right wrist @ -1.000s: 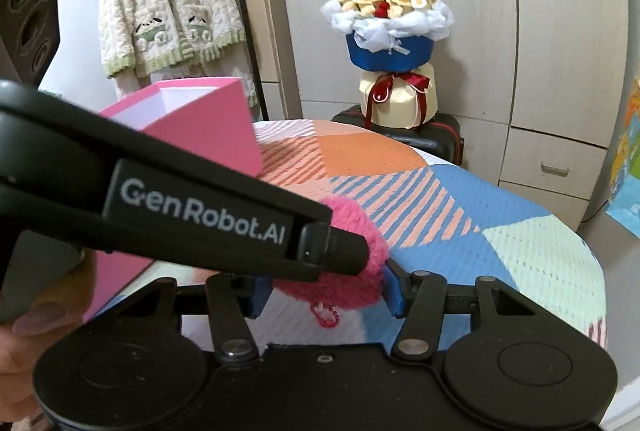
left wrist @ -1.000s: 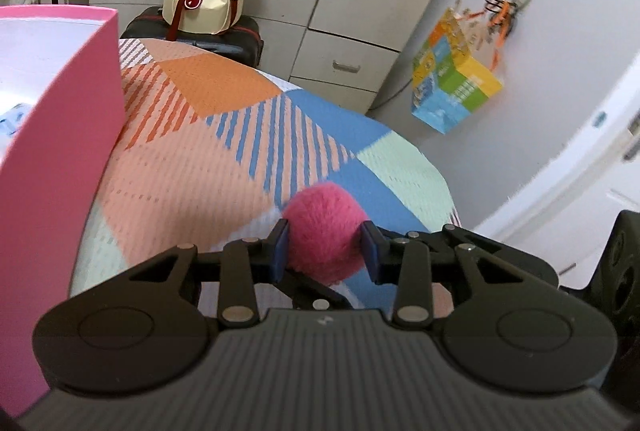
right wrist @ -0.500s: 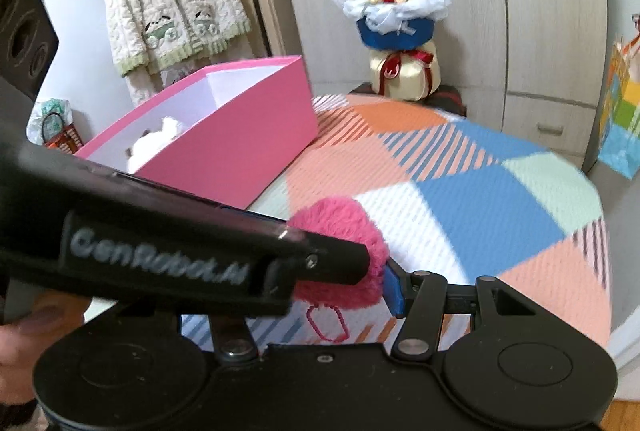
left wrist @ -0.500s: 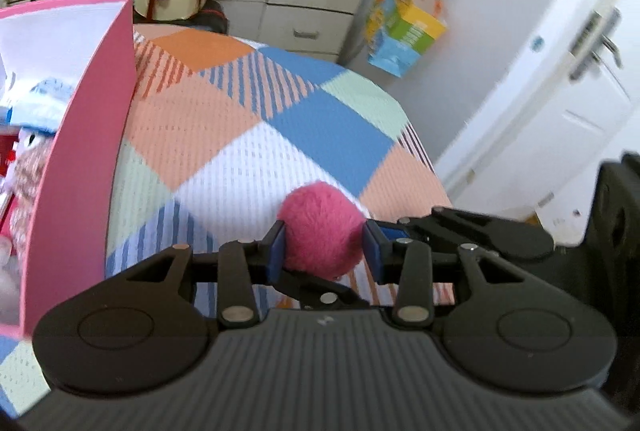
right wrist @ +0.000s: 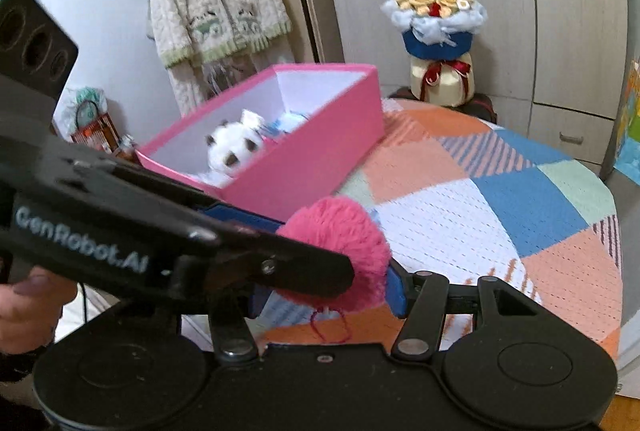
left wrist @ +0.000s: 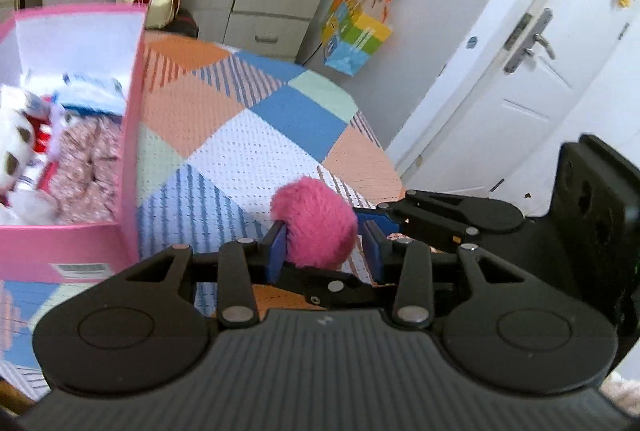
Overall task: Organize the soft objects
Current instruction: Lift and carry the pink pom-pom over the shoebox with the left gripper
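Two grippers meet on one pink pompom [left wrist: 316, 223]. The left gripper [left wrist: 324, 245] has its jaws part-spread; the left pad touches the fluff, the right pad shows a thin gap, so a firm pinch cannot be told. The right gripper [right wrist: 332, 295] has its jaws pinching the same pompom from the side, having just widened slightly. Both tilt downward above the patchwork tabletop [left wrist: 256, 147]. The pink box [left wrist: 132, 135] of plush toys [right wrist: 234, 145] lies at ten o'clock.
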Demonstrator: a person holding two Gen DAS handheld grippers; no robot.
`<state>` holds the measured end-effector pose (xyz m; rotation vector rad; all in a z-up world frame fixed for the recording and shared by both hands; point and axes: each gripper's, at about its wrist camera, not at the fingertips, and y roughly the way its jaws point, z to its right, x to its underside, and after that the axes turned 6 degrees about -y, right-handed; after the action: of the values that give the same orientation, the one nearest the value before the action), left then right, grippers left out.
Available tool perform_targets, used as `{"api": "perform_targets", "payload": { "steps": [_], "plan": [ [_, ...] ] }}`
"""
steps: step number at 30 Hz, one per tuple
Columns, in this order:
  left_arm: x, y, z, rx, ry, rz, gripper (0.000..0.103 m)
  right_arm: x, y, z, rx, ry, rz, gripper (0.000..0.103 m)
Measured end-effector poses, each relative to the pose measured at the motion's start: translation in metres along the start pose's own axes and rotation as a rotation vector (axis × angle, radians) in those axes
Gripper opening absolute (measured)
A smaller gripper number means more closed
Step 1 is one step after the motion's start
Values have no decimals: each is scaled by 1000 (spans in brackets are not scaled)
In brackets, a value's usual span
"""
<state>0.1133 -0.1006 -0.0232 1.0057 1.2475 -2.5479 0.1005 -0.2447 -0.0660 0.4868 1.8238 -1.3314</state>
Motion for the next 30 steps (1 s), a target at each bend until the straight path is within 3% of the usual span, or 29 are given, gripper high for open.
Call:
{"api": "perform_targets", "payload": {
  "steps": [7,13,17,22,30],
  "plan": [
    [-9,-61,0,-25,56,139,39,-25,-21,-40,4,-31,110,62],
    [-32,-103,-21,-22,69,264,39,-70,-8,-56,-61,-39,165,62],
    [-53,-114,-44,0,57,278,40,-96,18,-62,-101,9,202,62],
    [-75,-110,-74,-58,49,294,39,-119,54,-68,-130,44,205,58],
    [-105,-80,-141,-42,-79,241,39,-148,117,-68,-114,0,86,56]
  ]
}}
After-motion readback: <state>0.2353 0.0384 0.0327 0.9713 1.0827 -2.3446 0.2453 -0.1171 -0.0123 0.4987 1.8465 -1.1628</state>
